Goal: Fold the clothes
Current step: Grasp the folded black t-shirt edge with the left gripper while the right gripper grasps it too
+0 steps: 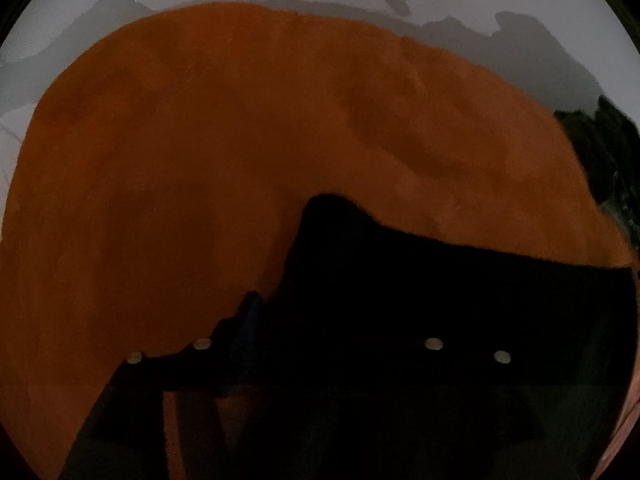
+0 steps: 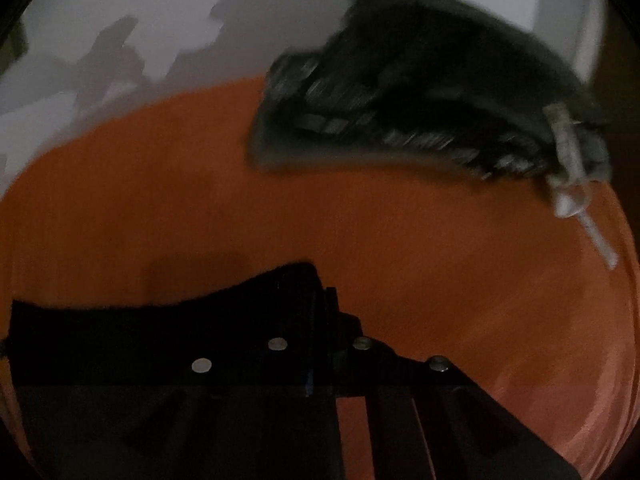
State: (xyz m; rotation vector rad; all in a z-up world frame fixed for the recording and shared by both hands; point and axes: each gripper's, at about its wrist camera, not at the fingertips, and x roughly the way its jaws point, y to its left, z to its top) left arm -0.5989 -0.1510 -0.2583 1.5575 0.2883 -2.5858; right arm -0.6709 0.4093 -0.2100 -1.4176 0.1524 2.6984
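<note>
Orange cloth (image 1: 200, 160) spread flat | dark garment (image 2: 420, 80) partly on it | left jaws parted | right jaws clenched

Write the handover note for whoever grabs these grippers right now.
Right gripper: shut, apparently pinching the black cloth by its edge.
Left gripper: too dark to tell whether it is open; black cloth drapes over its right side.
Things: the orange cloth lies spread on the white surface. A dark patterned garment with a clear plastic piece lies bunched at the orange cloth's far right edge.
Done: no finished fold visible.
Left: fold the black cloth, then probably the others.
</note>
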